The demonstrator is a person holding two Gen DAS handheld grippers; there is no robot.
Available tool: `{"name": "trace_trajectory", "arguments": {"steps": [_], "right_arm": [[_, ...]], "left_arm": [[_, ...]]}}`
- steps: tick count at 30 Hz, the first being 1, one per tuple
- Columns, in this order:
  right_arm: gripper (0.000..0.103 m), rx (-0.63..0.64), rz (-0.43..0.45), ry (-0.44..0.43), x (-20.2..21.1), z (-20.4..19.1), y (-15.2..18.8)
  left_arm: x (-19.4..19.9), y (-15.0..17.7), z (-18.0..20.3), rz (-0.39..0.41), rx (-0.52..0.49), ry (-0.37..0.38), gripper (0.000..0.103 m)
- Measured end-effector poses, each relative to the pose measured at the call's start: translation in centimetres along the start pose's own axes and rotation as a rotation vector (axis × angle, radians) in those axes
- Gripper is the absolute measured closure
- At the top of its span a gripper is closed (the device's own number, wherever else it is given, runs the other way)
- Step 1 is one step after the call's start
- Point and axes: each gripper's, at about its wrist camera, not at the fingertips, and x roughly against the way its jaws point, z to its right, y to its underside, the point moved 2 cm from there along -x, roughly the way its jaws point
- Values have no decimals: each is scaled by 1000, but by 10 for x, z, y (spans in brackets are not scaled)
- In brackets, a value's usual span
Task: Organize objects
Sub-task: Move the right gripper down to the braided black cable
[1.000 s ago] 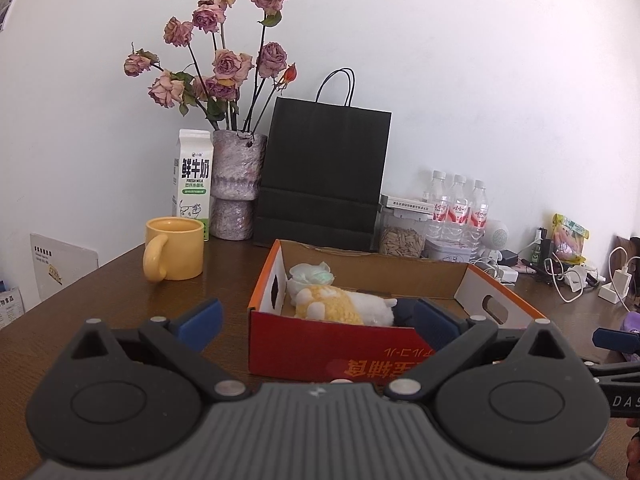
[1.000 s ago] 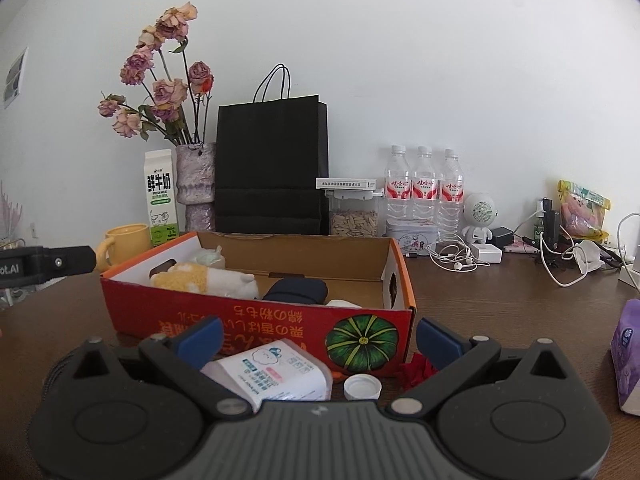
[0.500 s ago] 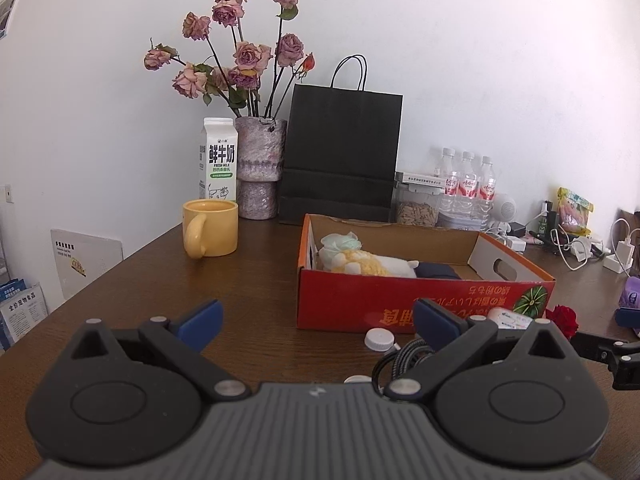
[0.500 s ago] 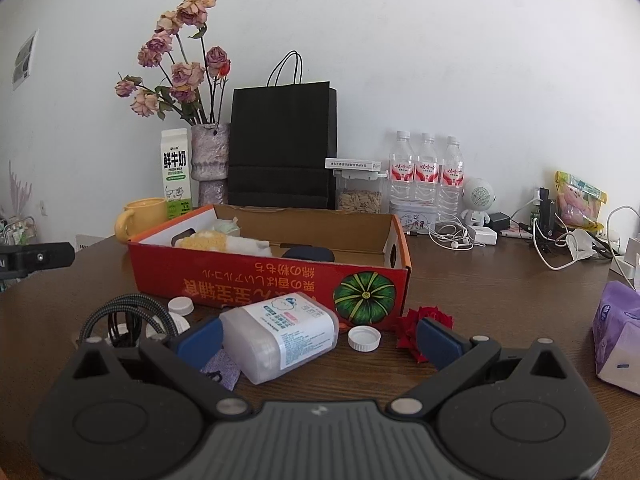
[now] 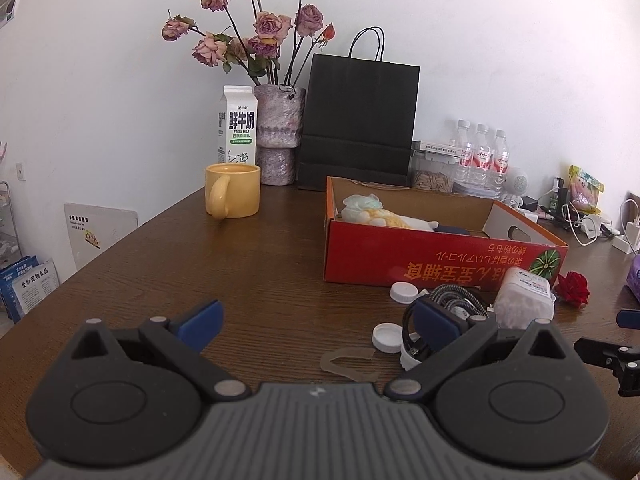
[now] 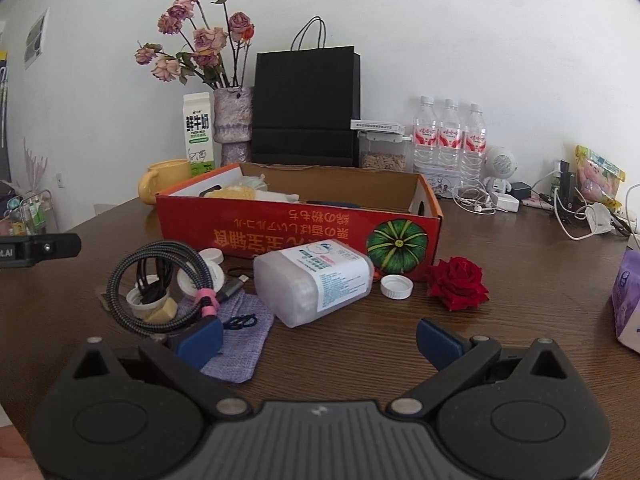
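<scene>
A red cardboard box (image 6: 300,236) (image 5: 440,256) sits mid-table and holds a yellow plush toy (image 5: 384,216) and dark items. In front of it lie a clear plastic bottle (image 6: 316,280) on its side, a coiled braided cable (image 6: 160,284), several white caps (image 6: 396,286), a red rose head (image 6: 458,282) and a lilac cloth pouch (image 6: 240,336). My right gripper (image 6: 320,336) is open and empty, just short of the bottle. My left gripper (image 5: 316,320) is open and empty, to the left of the clutter.
A yellow mug (image 5: 232,194), milk carton (image 5: 238,130), flower vase (image 5: 278,136) and black paper bag (image 5: 358,124) stand along the wall. Water bottles (image 6: 450,136), chargers and cables (image 6: 576,208) crowd the back right. A purple tissue pack (image 6: 628,300) lies at far right.
Both grippers have drawn back from the box toward the table's near edge. The bottle, cable, caps, rose and pouch in front of the box have come into full view.
</scene>
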Motion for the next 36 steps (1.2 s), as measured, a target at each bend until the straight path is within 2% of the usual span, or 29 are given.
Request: {"name": "trace_trajectory", "arguments": {"steps": [6, 15, 19, 24, 27, 33, 34, 35, 36], "right_arm": [[0, -13, -53, -186, -18, -29, -10], [0, 24, -109, -284, -49, -70, -23], [0, 19, -150, -288, -68, -81, -29], [0, -77, -213, -292, -92, -76, -31], [13, -87, -179, -309, -87, -73, -31], [15, -66, -103, -313, -66, -66, -31], [26, -64, -86, -315, -62, -64, -31], [51, -65, -69, -325, -57, -61, -32], [68, -74, -55, -342, -53, -59, -33]], "left_arm": [[2, 1, -11, -19, 6, -25, 0], [1, 5, -24, -46, 22, -44, 0], [1, 5, -28, -47, 28, -47, 0], [0, 8, -33, -55, 35, -46, 0], [-2, 10, -34, -62, 39, -47, 0], [-4, 12, -31, -71, 32, -35, 0], [-4, 12, -29, -72, 28, -30, 0], [-5, 13, -28, -74, 22, -27, 0], [-5, 13, -26, -76, 16, -22, 0]]}}
